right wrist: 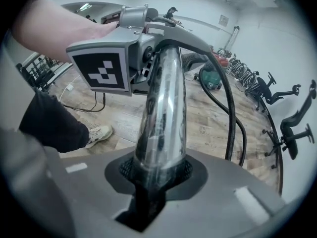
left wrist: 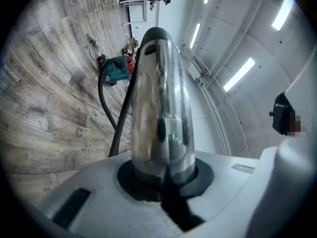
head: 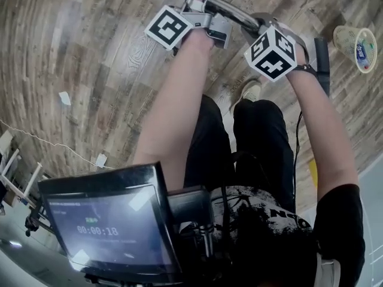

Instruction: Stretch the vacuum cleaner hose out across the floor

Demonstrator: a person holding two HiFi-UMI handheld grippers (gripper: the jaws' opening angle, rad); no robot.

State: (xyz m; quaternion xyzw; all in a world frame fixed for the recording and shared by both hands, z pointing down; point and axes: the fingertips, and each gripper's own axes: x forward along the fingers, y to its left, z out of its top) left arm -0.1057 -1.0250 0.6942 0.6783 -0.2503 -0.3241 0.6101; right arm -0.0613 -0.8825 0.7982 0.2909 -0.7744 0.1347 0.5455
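Over the floor (head: 90, 52), left gripper (left wrist: 163, 177) and right gripper (right wrist: 153, 178) clamp the chrome wand (head: 230, 8), held crosswise.

Left arm (head: 179, 100), right arm (head: 326, 136) extended forward, side by side. Left gripper (left wrist: 166, 182), right gripper (right wrist: 153, 180): jaws clamped on metal tube (right wrist: 163, 108).

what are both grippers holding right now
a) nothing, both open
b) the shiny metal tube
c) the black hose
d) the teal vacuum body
b: the left gripper and the right gripper each clamp the shiny metal tube, while the black hose runs off ungripped toward the teal vacuum cleaner on the floor.
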